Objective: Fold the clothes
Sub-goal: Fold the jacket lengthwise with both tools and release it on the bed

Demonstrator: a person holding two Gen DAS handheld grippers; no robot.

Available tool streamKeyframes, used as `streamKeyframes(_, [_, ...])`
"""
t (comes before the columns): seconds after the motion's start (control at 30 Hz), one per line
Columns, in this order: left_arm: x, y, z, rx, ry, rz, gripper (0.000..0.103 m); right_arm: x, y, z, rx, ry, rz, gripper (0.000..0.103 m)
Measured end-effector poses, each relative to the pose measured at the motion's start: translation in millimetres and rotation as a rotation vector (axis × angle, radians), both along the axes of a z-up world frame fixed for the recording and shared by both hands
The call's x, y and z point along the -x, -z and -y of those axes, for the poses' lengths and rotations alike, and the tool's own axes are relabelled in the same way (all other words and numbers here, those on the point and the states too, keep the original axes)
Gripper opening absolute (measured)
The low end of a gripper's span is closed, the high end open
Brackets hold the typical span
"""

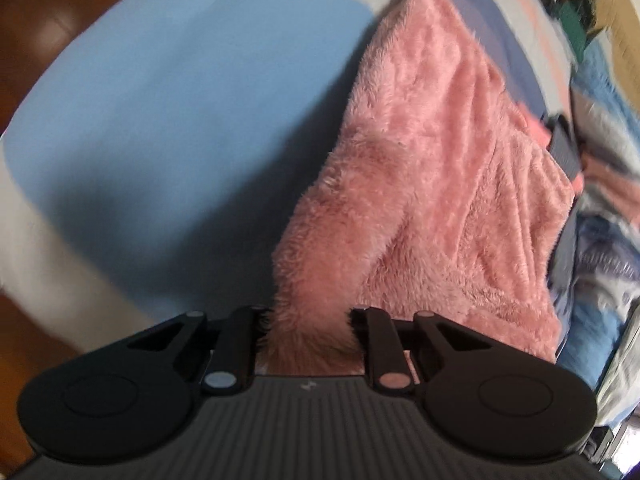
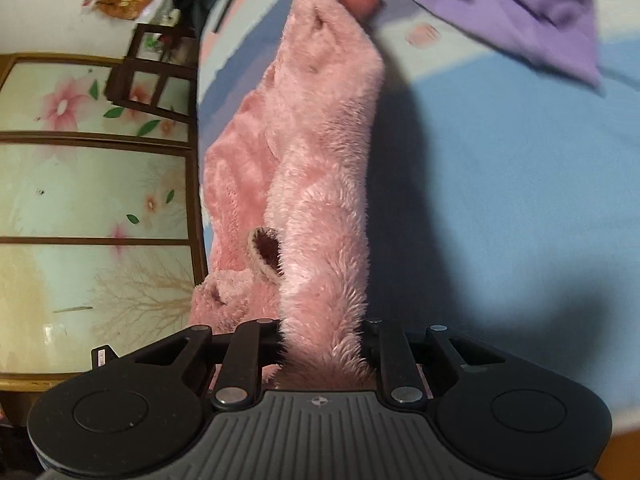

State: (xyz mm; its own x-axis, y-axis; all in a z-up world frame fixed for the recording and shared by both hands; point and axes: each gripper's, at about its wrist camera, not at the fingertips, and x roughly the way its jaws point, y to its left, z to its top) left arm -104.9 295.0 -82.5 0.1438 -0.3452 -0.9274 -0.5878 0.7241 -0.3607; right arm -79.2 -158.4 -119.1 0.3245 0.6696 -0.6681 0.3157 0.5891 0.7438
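Left wrist view shows your left gripper [image 1: 308,320] clenched on an edge of the pink fleece garment [image 1: 432,168], which hangs down onto the blue bed sheet [image 1: 168,100]. Your right gripper [image 2: 324,340] is likewise clamped on fleece, near the bed's side edge. You are at the lift for a fold; next, I judge, carry both held corners across together, evenly.

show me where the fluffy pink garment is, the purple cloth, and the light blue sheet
Fluffy pink fleece garment [image 1: 432,168]: left wrist view, on its lifted middle panel.
Folded purple cloth [image 2: 532,4]: right wrist view, on its flat upper layer.
Light blue bed sheet [image 2: 520,168]: right wrist view, on a bare stretch right of the garment.
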Motion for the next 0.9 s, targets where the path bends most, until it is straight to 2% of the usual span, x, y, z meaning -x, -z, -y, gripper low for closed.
streamKeyframes(0.07, [9.5, 9.8, 3.3, 0.001, 0.002, -0.050, 0.022, 14.3, 11.1, 3.4, 0.030, 0.024, -0.052, 0.021])
streamKeyframes(0.1, [12.5, 16.1, 4.1, -0.002, -0.001, -0.073, 0.024, 16.5, 19.3, 2.7, 0.087, 0.015, -0.074, 0.023])
streamKeyframes(0.17, [12.9, 32.1, 5.7, -0.052, 0.005, -0.130, 0.040, 16.3, 36.9, 1.0, 0.214, -0.009, -0.136, 0.036])
streamKeyframes(0.23, [10.2, 40.2, 10.4, -0.136, 0.045, -0.182, 0.048, 11.6, 51.4, 1.3, 0.348, -0.021, -0.221, 0.043])
streamKeyframes(0.27, [8.8, 35.6, 13.9, -0.184, 0.085, -0.178, 0.053, 8.2, 51.1, 3.2, 0.417, -0.019, -0.241, 0.044])
streamKeyframes(0.3, [7.5, 30.4, 17.2, -0.233, 0.125, -0.172, 0.059, 4.7, 43.9, 4.8, 0.461, -0.015, -0.218, 0.044])
streamKeyframes(0.37, [7.8, 15.4, 19.3, -0.332, 0.194, -0.151, 0.079, -2.2, 26.1, 7.9, 0.533, -0.004, -0.148, 0.050])
streamKeyframes(0.43, [9.2, 0.7, 16.1, -0.400, 0.226, -0.122, 0.084, -11.4, 7.7, 2.9, 0.535, -0.052, -0.036, 0.056])
streamKeyframes(0.5, [10.3, -13.5, 7.8, -0.396, 0.206, -0.071, 0.084, -22.0, -5.0, -8.9, 0.469, -0.136, 0.078, 0.062])
streamKeyframes(0.53, [8.7, -20.0, 5.5, -0.385, 0.194, -0.035, 0.084, -27.4, -9.0, -17.6, 0.422, -0.187, 0.127, 0.069])
streamKeyframes(0.63, [-11.5, -27.6, 16.9, -0.354, 0.220, 0.063, 0.088, -41.3, 1.7, -45.1, 0.375, -0.325, 0.161, 0.071])
streamKeyframes(0.7, [-19.8, -28.9, 33.5, -0.340, 0.260, 0.096, 0.090, -49.9, 22.1, -61.2, 0.383, -0.382, 0.111, 0.070])
streamKeyframes(0.73, [-20.8, -28.5, 41.1, -0.328, 0.275, 0.108, 0.091, -53.0, 32.7, -67.2, 0.374, -0.399, 0.079, 0.066])
streamKeyframes(0.8, [-12.0, -27.6, 54.4, -0.310, 0.293, 0.114, 0.091, -55.1, 44.1, -77.9, 0.346, -0.420, 0.061, 0.049])
streamKeyframes(0.83, [-10.5, -25.8, 59.9, -0.305, 0.300, 0.113, 0.091, -54.5, 45.7, -82.6, 0.338, -0.431, 0.073, 0.017])
streamKeyframes(0.87, [-12.3, -23.4, 64.8, -0.301, 0.304, 0.116, 0.091, -52.5, 40.7, -86.7, 0.339, -0.447, 0.111, 0.010])
streamKeyframes(0.9, [-13.1, -21.6, 69.2, -0.296, 0.307, 0.120, 0.091, -49.1, 29.9, -87.5, 0.325, -0.455, 0.158, 0.010])
